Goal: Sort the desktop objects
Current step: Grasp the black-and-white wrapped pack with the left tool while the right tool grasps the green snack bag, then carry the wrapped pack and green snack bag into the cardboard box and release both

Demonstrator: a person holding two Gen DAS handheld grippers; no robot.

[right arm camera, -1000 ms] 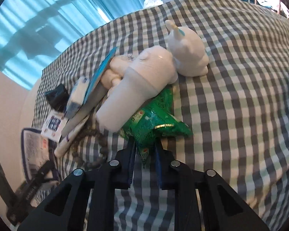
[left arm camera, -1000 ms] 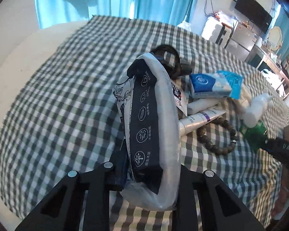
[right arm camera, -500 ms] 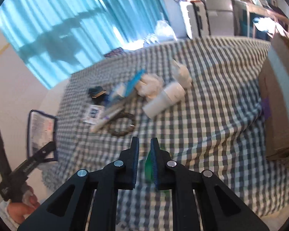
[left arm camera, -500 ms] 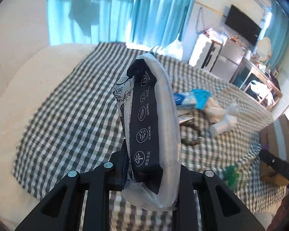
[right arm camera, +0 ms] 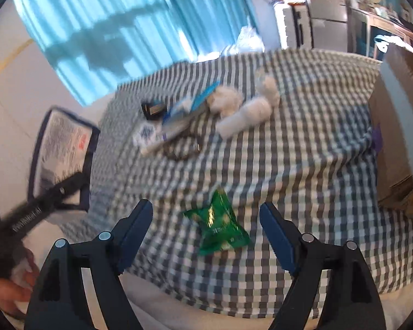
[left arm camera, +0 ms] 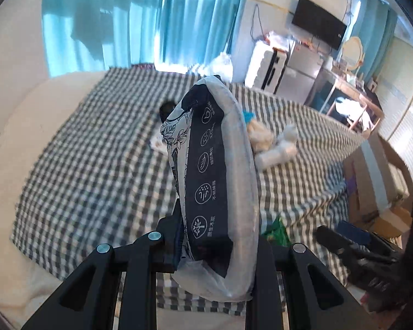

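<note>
Both wrist cameras look steeply down from above the near edge of the checkered cloth [left arm camera: 102, 170], facing the curtains [right arm camera: 118, 27], sharing its cluttered far side.

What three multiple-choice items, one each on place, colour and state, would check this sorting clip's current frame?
1. Where is the green packet?
A. Between the right gripper's open fingers, near the cloth's front edge
B. Inside the cardboard box
C. On top of the white bottle

2. What colour is the tablecloth?
A. Plain blue
B. Dark-and-white check
C. Red stripes

3. What is the left gripper doing?
A. Open, holding nothing
B. Resting flat on the cloth
C. Shut on a tissue pack

Answers: 1 A, the packet shows between jaws that are opening, no pad touching it. 2 B, checks cover the cloth. 3 C, both fingers clamp the pack's lower end.
</note>
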